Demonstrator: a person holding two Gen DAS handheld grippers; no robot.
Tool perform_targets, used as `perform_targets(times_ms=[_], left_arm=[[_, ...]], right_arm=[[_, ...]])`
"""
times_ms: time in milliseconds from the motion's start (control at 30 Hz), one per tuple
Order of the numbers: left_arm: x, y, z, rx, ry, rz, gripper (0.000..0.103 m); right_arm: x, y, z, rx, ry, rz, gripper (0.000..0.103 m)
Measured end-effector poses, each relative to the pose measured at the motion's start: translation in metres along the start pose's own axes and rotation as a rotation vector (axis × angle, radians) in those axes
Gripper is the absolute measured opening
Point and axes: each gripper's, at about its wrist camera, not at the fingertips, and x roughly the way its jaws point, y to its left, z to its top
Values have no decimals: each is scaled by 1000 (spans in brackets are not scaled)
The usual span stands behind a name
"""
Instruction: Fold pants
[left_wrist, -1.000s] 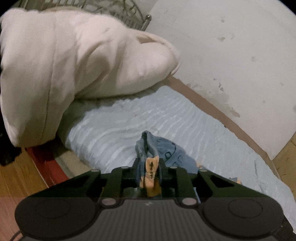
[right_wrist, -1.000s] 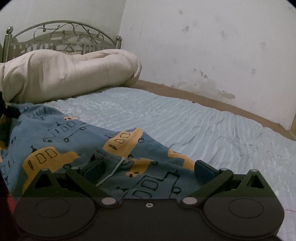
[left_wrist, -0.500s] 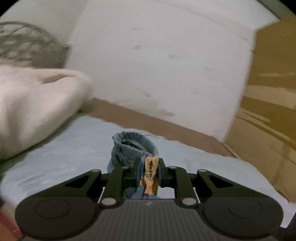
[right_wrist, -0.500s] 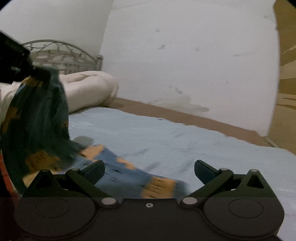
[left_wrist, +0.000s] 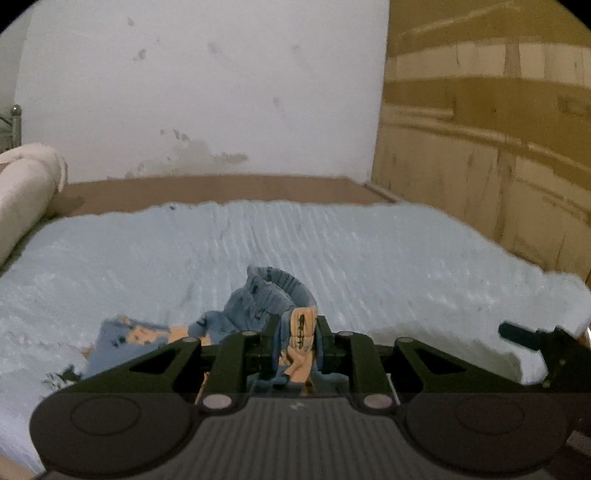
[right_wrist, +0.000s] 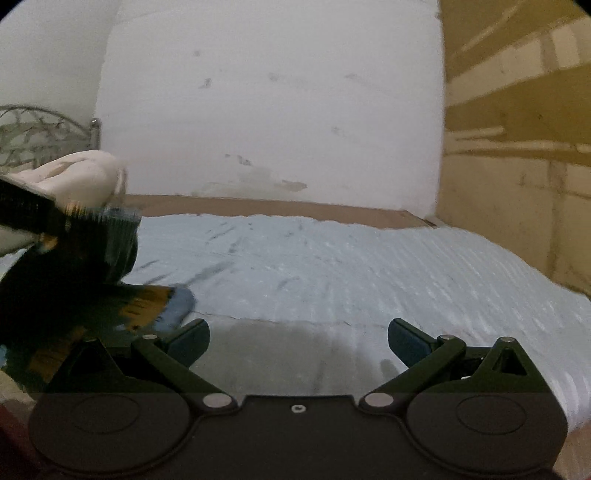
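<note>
Gripping a bunched fold of the pants, the left gripper has its fingers clenched on soft blue knit printed with orange patches; a ribbed cuff curls up just beyond the fingertips. The rest of the garment trails down to the left onto the bed, whose pale blue cover is ridged in fine parallel lines. The right gripper hangs over bare cover with fingers spread wide and nothing between them. From the right wrist view the lifted pants show as a dark, motion-blurred mass at the left edge, partly hiding the cream duvet and the metal headboard behind. A scuffed white wall and yellow-brown wooden panelling close off the far side. Compared with a second ago, both views have swung away from the duvet toward the panelling, and the pants no longer lie under the right gripper.
</note>
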Motion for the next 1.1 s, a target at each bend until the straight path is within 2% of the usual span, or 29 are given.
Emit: perform_targets(times_ms=[167, 233, 267, 333, 467, 500, 533, 600, 767, 900, 1000, 1100], left_arm=[[8, -9, -9, 34, 42, -10, 23], [7, -11, -13, 38, 71, -48, 39], [6, -11, -16, 34, 78, -74, 44], [-1, -14, -23, 33, 81, -104, 63], [-6, -13, -27, 19, 81, -119, 76], [-8, -8, -25, 5, 75, -113, 83], [-11, -4, -23, -14, 62, -99, 89], [-17, 7, -18, -50, 36, -63, 94], [-40, 43, 4, -114, -37, 91, 100], [-58, 80, 22, -173, -60, 161, 102], [-74, 105, 27, -170, -73, 220, 102], [-86, 124, 25, -179, -40, 250, 102]], right_arm=[[6, -10, -8, 47, 22, -21, 102], [8, -10, -11, 54, 36, -22, 102], [9, -9, -13, 53, 42, -22, 102], [11, -6, -16, 44, 53, -20, 102], [17, 1, -20, 14, 66, -33, 102], [18, 1, -21, 10, 68, -33, 102], [18, 2, -22, 9, 70, -32, 102], [19, 3, -22, 9, 72, -30, 102], [19, 10, -12, 41, 62, 33, 102], [25, 21, 3, 109, 54, 187, 102], [37, 28, 14, 181, 77, 319, 102], [51, 38, 22, 219, 123, 379, 102]])
